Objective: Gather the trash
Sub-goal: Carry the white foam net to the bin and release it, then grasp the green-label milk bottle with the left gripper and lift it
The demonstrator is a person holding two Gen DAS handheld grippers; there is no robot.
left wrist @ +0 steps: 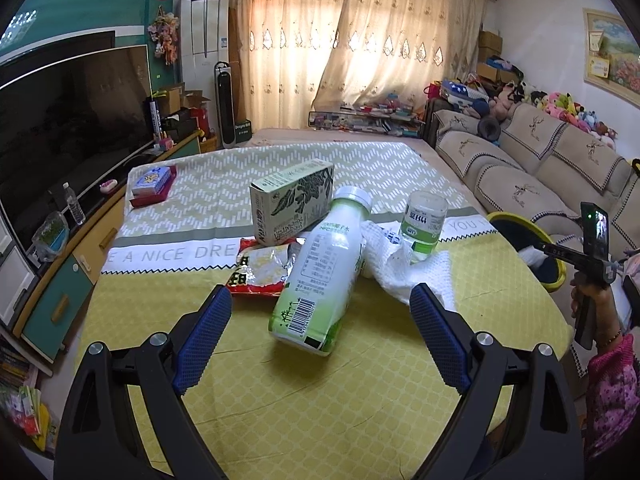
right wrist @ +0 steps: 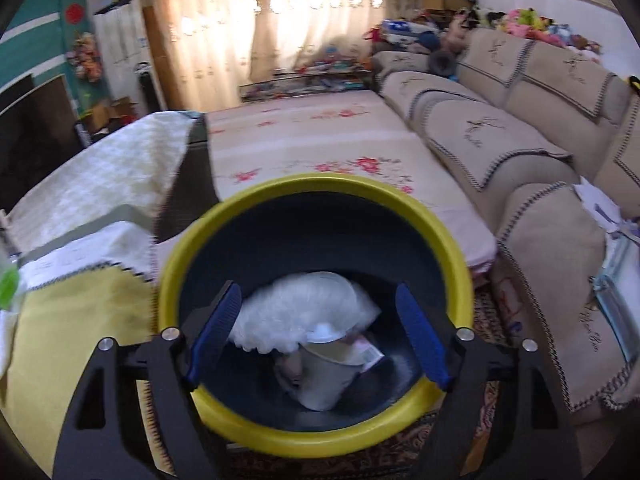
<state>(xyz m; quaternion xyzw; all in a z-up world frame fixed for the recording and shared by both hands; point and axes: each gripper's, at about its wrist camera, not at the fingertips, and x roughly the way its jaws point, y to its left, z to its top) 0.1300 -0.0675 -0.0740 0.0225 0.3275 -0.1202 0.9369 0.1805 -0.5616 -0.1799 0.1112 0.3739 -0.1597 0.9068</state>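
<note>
Backlit beige curtains span the far wall. Beige sofa at right; dark TV at left; white walls.

A home living room: beige sofa, television, drawn curtains, plush toys piled behind

Warm backlight through glowing curtains, heavy fisheye bending with dark corners, motion blur throughout the right wrist view.
</note>
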